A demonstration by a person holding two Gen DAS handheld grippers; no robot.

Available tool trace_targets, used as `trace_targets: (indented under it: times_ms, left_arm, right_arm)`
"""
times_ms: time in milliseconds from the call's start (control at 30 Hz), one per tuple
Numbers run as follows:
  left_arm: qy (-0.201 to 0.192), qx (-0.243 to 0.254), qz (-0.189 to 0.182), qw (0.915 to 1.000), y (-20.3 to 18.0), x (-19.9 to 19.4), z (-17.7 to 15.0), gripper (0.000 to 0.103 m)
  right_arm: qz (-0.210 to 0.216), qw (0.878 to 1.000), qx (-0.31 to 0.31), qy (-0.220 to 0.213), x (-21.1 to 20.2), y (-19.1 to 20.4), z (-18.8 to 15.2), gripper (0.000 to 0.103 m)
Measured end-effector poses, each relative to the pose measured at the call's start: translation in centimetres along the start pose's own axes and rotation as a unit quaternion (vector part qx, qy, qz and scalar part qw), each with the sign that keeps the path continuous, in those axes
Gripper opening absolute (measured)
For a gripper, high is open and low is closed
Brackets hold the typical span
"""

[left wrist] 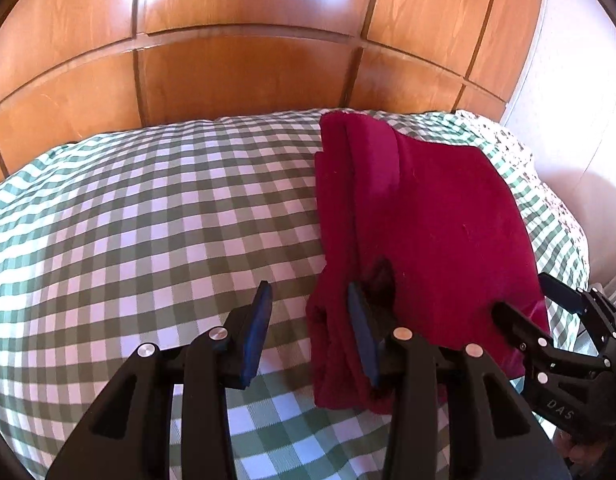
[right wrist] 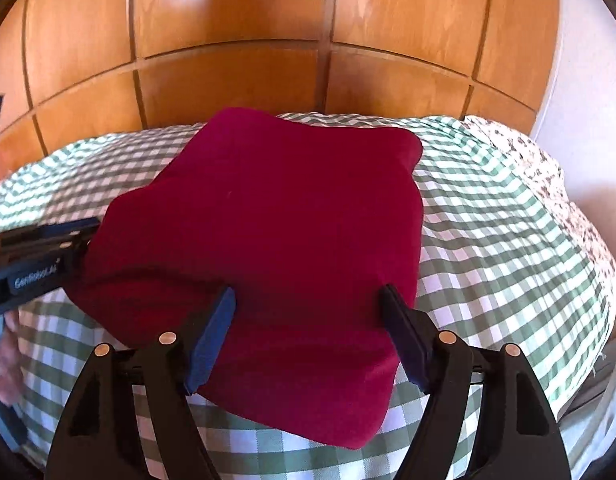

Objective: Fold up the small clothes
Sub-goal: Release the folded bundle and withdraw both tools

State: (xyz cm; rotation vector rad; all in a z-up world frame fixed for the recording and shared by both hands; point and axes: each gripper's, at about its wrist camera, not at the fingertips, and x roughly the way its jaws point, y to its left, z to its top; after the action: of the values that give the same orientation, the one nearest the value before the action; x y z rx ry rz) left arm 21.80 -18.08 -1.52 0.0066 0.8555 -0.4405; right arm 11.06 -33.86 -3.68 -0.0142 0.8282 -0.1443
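- Left wrist view: folded dark-red fabric garment lies on the green-and-white checked bed cover, toward the right side, below the panelled wooden headboard.
- Left gripper: jaws apart, nothing between them; its right blue pad touches the garment's near left edge (layers stacked there).
- Right wrist view: right gripper spread wide, straddling the garment's near edge, holding nothing.
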Motion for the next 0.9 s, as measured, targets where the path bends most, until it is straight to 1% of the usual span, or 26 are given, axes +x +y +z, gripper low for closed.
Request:
trace_targets:
  times_ms: [100, 200, 300, 367, 433, 567, 633, 667, 800, 833, 900]
  left_arm:
    - [-0.004, -0.007, 0.002, 1.0000, 0.2, -0.6, -0.4, 0.039]
    - [-0.010, -0.006, 0.010, 0.9999, 0.4, -1.4, -0.8, 0.041]
    - [-0.015, -0.008, 0.015, 0.9997, 0.5, -2.1, -1.2, 0.043]
    - [-0.020, -0.009, 0.019, 0.9996, 0.6, -2.6, -1.4, 0.045]
    - [-0.024, -0.010, 0.024, 0.9994, 0.6, -3.1, -1.6, 0.049]
    - [-0.034, -0.016, 0.033, 0.9988, 0.9, -4.3, -2.0, 0.054]
    - [-0.039, -0.021, 0.038, 0.9983, 1.1, -5.0, -2.2, 0.060]
    - [-0.042, -0.023, 0.041, 0.9980, 1.1, -5.3, -2.2, 0.061]
    - [-0.054, -0.026, 0.052, 0.9969, 1.2, -6.6, -2.6, 0.066]
    - [-0.057, -0.027, 0.054, 0.9965, 1.2, -7.0, -2.7, 0.068]
    - [-0.062, -0.030, 0.057, 0.9960, 1.2, -7.6, -2.9, 0.071]
  right_arm:
    - [-0.002, 1.000, 0.005, 0.001, -0.4, 0.3, -0.1, 0.080]
    - [-0.004, 1.000, 0.015, 0.001, -0.7, 0.4, -0.3, 0.083]
    - [-0.005, 1.000, 0.027, 0.003, -1.1, 0.3, -0.4, 0.083]
    - [-0.008, 0.999, 0.034, 0.006, -1.2, 0.2, -0.5, 0.084]
    - [-0.013, 0.999, 0.043, 0.009, -1.5, 0.2, -0.6, 0.086]
    - [-0.025, 0.998, 0.058, 0.009, -2.1, 0.2, -0.8, 0.086]
    - [-0.033, 0.997, 0.068, 0.007, -2.6, 0.2, -0.9, 0.087]
    - [-0.035, 0.997, 0.073, 0.006, -2.8, 0.2, -0.9, 0.088]
    - [-0.050, 0.995, 0.084, -0.008, -4.4, 0.5, -1.1, 0.090]
    - [-0.052, 0.995, 0.087, -0.013, -4.8, 0.6, -1.1, 0.093]
    - [-0.059, 0.994, 0.093, -0.023, -5.6, 0.9, -1.1, 0.094]
